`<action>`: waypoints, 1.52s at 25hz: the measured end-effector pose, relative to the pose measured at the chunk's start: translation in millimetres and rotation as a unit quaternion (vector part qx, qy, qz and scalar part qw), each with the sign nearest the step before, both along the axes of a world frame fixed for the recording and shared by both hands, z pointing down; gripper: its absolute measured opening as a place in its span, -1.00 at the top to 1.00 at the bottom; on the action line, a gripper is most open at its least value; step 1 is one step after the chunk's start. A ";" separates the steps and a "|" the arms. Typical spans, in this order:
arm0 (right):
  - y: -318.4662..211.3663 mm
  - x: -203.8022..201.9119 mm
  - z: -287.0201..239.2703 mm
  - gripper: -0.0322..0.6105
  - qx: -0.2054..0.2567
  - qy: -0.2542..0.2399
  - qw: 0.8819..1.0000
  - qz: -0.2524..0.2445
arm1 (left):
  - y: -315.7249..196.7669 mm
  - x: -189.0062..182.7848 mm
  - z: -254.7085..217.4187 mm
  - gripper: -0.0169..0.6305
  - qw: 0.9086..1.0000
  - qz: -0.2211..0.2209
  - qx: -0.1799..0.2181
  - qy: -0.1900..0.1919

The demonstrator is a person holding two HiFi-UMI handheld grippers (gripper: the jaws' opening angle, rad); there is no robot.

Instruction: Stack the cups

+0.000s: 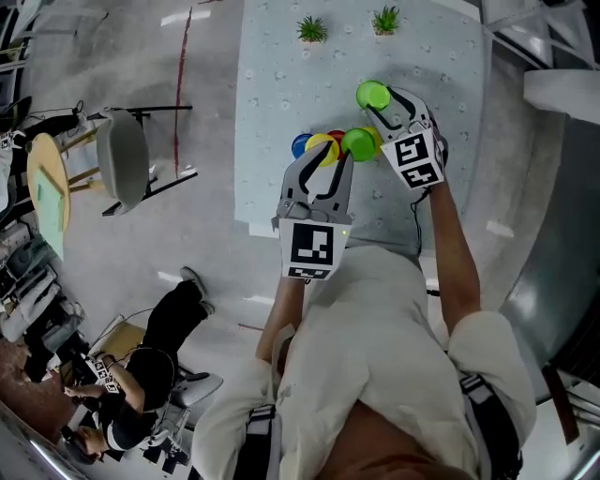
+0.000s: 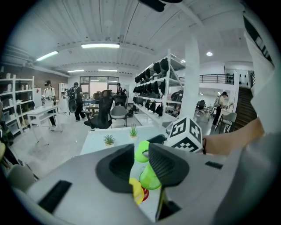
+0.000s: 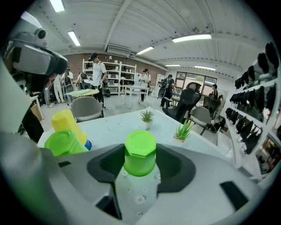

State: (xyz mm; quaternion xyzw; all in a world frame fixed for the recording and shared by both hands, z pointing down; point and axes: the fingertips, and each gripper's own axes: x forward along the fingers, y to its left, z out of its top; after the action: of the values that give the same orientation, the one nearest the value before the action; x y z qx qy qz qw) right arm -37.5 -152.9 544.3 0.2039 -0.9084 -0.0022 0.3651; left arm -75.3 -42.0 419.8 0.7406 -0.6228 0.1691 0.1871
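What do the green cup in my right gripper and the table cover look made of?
Green cup: likely moulded plastic, smooth with a slight sheen; uniform bright colour, crisp faceted base. Table cover: matte printed cloth or vinyl, pale with small flowers; which one, I cannot tell.

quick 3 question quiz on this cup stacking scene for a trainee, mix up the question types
1. True or false: the right claw is empty.
2. How many potted plants stand at the far edge of the table? A) one B) two C) four
3. Fill in: in the head view, the leftmost cup of the cluster is ____.

Key
1. False. It is shut on an upside-down green cup.
2. B
3. blue
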 end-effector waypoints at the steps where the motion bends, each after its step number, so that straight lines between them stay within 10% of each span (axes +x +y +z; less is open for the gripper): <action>1: 1.3 0.5 -4.1 0.21 0.003 -0.002 1.000 -0.001 | 1.4 -0.7 -0.6 0.61 1.000 -0.001 0.001 -0.001; 38: 111.3 -18.6 -115.7 0.21 0.016 -0.032 0.991 -0.127 | 51.6 -26.1 -4.9 0.61 0.999 -0.024 0.015 -0.016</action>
State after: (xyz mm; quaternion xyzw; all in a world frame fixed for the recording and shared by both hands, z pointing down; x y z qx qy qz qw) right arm -56.1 -41.6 428.6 0.0922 -0.9380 -0.0562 0.3295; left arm -101.5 9.6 414.8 0.7252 -0.6458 0.1673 0.1704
